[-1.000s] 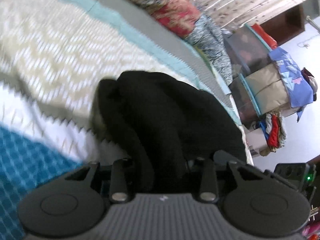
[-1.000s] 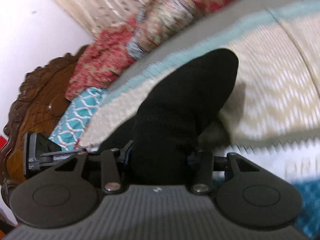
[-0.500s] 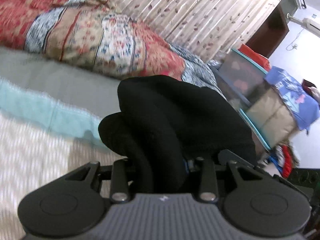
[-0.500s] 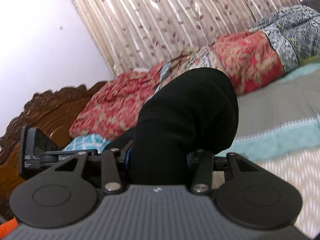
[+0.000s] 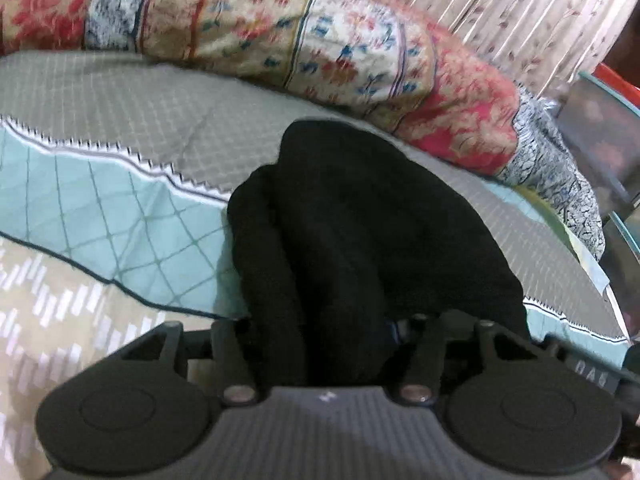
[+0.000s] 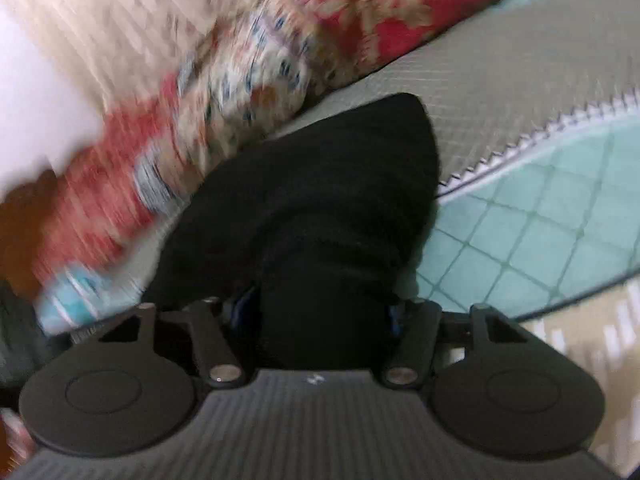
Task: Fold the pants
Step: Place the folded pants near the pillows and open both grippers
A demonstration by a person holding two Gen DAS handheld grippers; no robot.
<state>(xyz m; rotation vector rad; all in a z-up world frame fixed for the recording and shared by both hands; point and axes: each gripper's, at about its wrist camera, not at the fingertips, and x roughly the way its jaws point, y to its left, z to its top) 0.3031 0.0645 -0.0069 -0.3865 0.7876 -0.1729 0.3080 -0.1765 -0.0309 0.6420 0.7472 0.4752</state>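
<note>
**Both claws carry the pants toward the pillow end of the bed**

Since a second ago both cameras have swung from the beige zigzag part of the bedspread up past the curtain and now down again, so the grey and turquoise bands near the quilt roll fill the view; the black pants keep the same place between the fingers.

The left claw [image 5: 344,344] is closed on a thick bunch of the pants [image 5: 360,216], and the right claw [image 6: 320,320] is closed on another bunch of the same cloth [image 6: 320,208]. The cloth covers the fingertips in both views. The pants hang in front of each claw, just before the quilt roll [image 5: 304,40], above the grey band of the bedspread [image 5: 132,108]. I cannot tell if the cloth touches it.

I judge the two grips hold one edge together, so the edge stays level while it is carried over the rest for a fold. The right view is blurred, so the motion seems fast.
</note>
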